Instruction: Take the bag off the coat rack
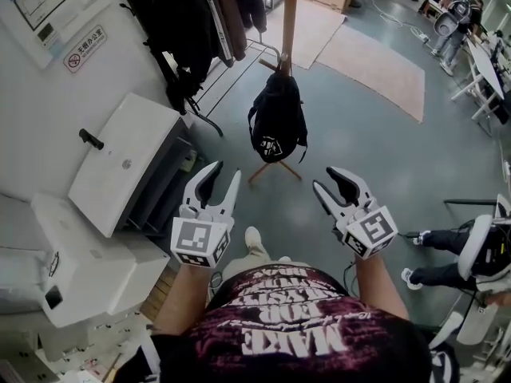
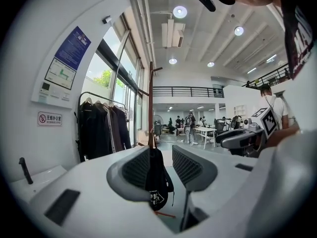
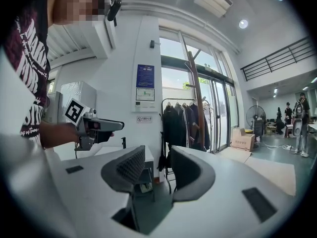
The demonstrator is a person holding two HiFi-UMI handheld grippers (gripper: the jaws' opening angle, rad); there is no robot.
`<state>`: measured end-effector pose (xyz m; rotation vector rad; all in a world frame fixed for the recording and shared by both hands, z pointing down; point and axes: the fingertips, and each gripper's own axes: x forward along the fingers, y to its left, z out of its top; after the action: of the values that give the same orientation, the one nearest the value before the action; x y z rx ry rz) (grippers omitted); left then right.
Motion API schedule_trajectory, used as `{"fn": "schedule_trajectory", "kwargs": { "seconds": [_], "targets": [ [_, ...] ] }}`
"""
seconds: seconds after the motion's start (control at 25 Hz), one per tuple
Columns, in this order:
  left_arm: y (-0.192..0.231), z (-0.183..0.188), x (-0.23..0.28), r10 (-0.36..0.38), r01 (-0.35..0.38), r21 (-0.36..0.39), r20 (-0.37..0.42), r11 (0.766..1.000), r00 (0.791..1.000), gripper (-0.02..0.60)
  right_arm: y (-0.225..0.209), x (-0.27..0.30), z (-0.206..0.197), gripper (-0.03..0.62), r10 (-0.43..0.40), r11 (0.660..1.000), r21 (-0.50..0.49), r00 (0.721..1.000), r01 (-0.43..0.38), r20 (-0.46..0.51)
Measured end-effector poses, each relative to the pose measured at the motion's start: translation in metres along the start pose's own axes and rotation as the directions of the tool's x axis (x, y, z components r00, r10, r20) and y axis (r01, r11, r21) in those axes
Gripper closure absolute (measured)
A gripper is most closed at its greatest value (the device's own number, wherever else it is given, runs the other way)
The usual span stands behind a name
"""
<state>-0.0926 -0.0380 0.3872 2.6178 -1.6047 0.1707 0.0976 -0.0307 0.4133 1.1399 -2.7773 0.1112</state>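
A black bag [image 1: 277,118] with a white logo hangs from a hook on the wooden coat rack [image 1: 289,22], a little above the floor. Both grippers are held in front of it, well short of the bag. My left gripper [image 1: 226,171] is open and empty, below and left of the bag. My right gripper [image 1: 326,179] is open and empty, below and right of it. In the left gripper view the bag [image 2: 157,180] shows in the gap of the left gripper [image 2: 161,167], far off. In the right gripper view the coat rack [image 3: 196,98] stands beyond the right gripper [image 3: 157,170].
A white cabinet [image 1: 128,162] stands against the wall on the left. A garment rail with dark coats [image 1: 184,14] is just left of the coat rack. Rugs [image 1: 375,58] lie on the floor behind. A seated person's legs [image 1: 439,254] are at the right.
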Motion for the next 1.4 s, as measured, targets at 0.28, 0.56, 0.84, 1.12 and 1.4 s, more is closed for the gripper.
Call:
{"fn": "schedule_trajectory", "kwargs": {
  "seconds": [0.28, 0.56, 0.84, 1.12, 1.4],
  "targets": [
    [0.01, 0.003, 0.034, -0.045, 0.046, 0.023, -0.006, 0.999, 0.999, 0.439, -0.025, 0.018, 0.002, 0.422, -0.038, 0.999, 0.002, 0.999, 0.038, -0.01],
    [0.022, 0.01, 0.065, -0.071, 0.07, 0.05, 0.004, 0.996, 0.997, 0.439, -0.043, 0.038, 0.009, 0.425, -0.06, 0.998, -0.008, 0.998, 0.06, -0.009],
    [0.033, 0.012, 0.093, -0.102, 0.102, 0.069, 0.003, 0.992, 0.995, 0.439, -0.063, 0.058, 0.013, 0.427, -0.1, 0.995, -0.005, 0.995, 0.1, 0.0],
    [0.061, 0.022, 0.109, -0.1, 0.097, 0.06, 0.045, 0.993, 0.994, 0.439, -0.067, 0.08, 0.018, 0.427, -0.124, 0.992, -0.006, 0.992, 0.124, -0.003],
    [0.071, 0.011, 0.124, -0.16, 0.159, 0.067, 0.022, 0.985, 0.987, 0.439, -0.064, 0.103, 0.02, 0.427, -0.151, 0.989, -0.005, 0.989, 0.151, 0.011]
  ]
}}
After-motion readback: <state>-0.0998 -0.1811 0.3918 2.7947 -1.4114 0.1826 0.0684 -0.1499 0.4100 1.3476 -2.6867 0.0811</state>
